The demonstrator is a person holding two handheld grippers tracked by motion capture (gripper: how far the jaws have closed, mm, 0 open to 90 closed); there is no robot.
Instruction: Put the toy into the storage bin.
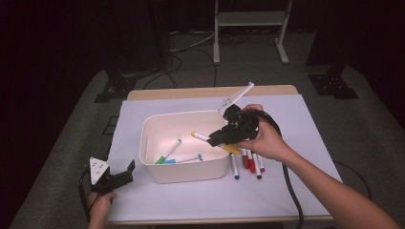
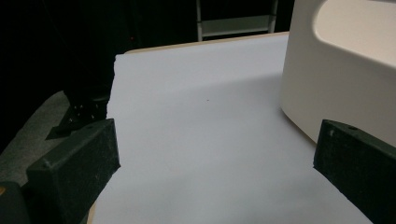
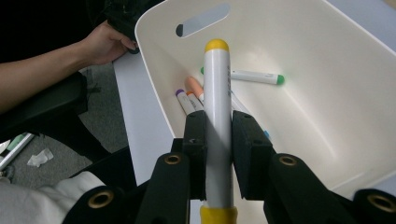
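Bin [image 1: 184, 171]: smooth off-white plastic, slight sheen, rounded corners. Yellow-capped marker [image 3: 218, 116]: glossy white plastic barrel, yellow plastic ends. Right tool [image 3: 218, 140]: matt black plastic with brass-looking inserts, jaws faced with rough dark pads. Left tool [image 2: 215, 163]: same matt, grainy black pads. Bench [image 1: 210, 91]: pale wood edge under a smooth matt white sheet [image 1: 305, 119], paper-like.

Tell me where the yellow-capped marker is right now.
The yellow-capped marker is clamped in the right hand-held gripper, over the white bin, right of centre in the high view.
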